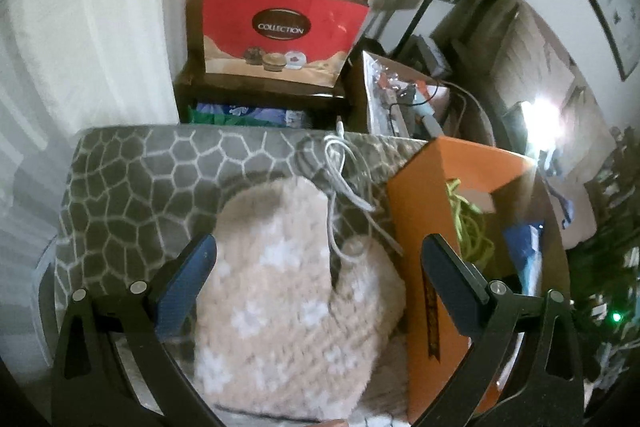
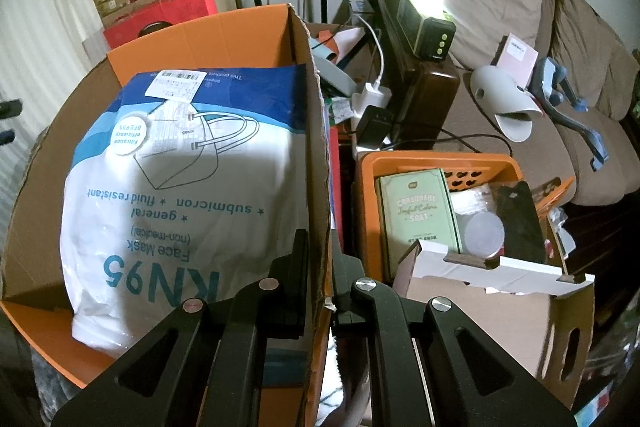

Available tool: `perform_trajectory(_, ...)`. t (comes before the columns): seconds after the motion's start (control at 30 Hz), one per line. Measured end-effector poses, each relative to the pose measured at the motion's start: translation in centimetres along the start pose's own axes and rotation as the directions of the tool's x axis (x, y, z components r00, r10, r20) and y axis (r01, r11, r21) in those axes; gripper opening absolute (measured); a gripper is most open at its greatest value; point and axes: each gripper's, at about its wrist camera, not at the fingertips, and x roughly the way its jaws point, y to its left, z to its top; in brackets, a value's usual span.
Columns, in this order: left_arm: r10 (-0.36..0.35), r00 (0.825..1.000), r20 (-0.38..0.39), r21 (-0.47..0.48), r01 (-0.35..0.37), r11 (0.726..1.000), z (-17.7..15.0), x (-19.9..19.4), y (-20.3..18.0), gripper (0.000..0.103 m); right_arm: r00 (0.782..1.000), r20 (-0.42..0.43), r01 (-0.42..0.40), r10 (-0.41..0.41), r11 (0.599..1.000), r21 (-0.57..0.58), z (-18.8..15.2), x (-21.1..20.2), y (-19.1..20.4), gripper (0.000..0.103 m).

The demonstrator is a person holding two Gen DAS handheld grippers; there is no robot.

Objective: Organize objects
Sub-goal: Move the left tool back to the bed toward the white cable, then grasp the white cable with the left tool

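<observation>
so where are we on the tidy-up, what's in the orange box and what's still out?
Done: the white-and-blue KN95 mask bag lies inside the orange cardboard box, and yellow-green cord is in there too. In hand: the right gripper has its jaws shut on the box's wall. Left: the beige knitted hat and white cable lie outside on the grey patterned cushion, under the open left gripper.

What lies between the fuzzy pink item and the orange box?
In the left wrist view, a loose white cable lies between the fuzzy pink item and the orange box, on the patterned grey cushion.
</observation>
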Motion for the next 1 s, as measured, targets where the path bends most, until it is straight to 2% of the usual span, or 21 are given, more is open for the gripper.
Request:
perform_trajectory(0.23, 0.053, 0.997, -0.05, 0.024, -0.052, 0.998, 2.3, 4.5, -0.8, 0.102, 1.0, -0.003, 0.0, 0.0, 1.0, -0.003, 0.1, 0.0, 0.0, 0.007)
perform_trajectory(0.37, 0.065, 0.996, -0.066, 0.034, -0.063, 0.997, 3.0, 6.7, -1.2, 0.098, 1.0, -0.005, 0.016, -0.016, 1.0, -0.017, 0.1, 0.0, 0.3, 0.007)
perform_trajectory(0.47, 0.081, 0.993, -0.083, 0.042, -0.078, 0.996, 3.5, 8.3, -1.4, 0.095, 1.0, -0.007, 0.015, -0.015, 1.0, -0.014, 0.1, 0.0, 0.3, 0.007)
perform_trajectory(0.57, 0.089, 0.991, -0.097, 0.037, -0.085, 0.996, 3.7, 9.6, -1.5, 0.087, 1.0, -0.008, 0.014, -0.014, 1.0, -0.013, 0.1, 0.1, 0.4, 0.007)
perform_trajectory(0.67, 0.099, 0.99, -0.097, 0.047, -0.095, 0.994, 3.7, 10.6, -1.9, 0.084, 1.0, -0.008, 0.015, -0.015, 1.0, -0.014, 0.2, 0.1, 0.3, 0.007)
perform_trajectory(0.83, 0.142, 0.986, -0.088, 0.076, -0.136, 0.988, 3.7, 11.6, -2.5, 0.068, 1.0, -0.008, 0.015, -0.015, 1.0, -0.014, 0.2, 0.1, 0.3, 0.007)
perform_trajectory(0.9, 0.151, 0.985, -0.08, 0.086, -0.144, 0.986, 3.7, 11.8, -2.6, 0.057, 1.0, -0.008, 0.015, -0.015, 1.0, -0.013, 0.2, 0.1, 0.3, 0.007)
perform_trajectory(1.0, 0.167, 0.983, -0.076, 0.104, -0.158, 0.982, 3.6, 12.2, -2.9, 0.049, 1.0, -0.008, 0.015, -0.015, 1.0, -0.014, 0.2, 0.1, 0.3, 0.007)
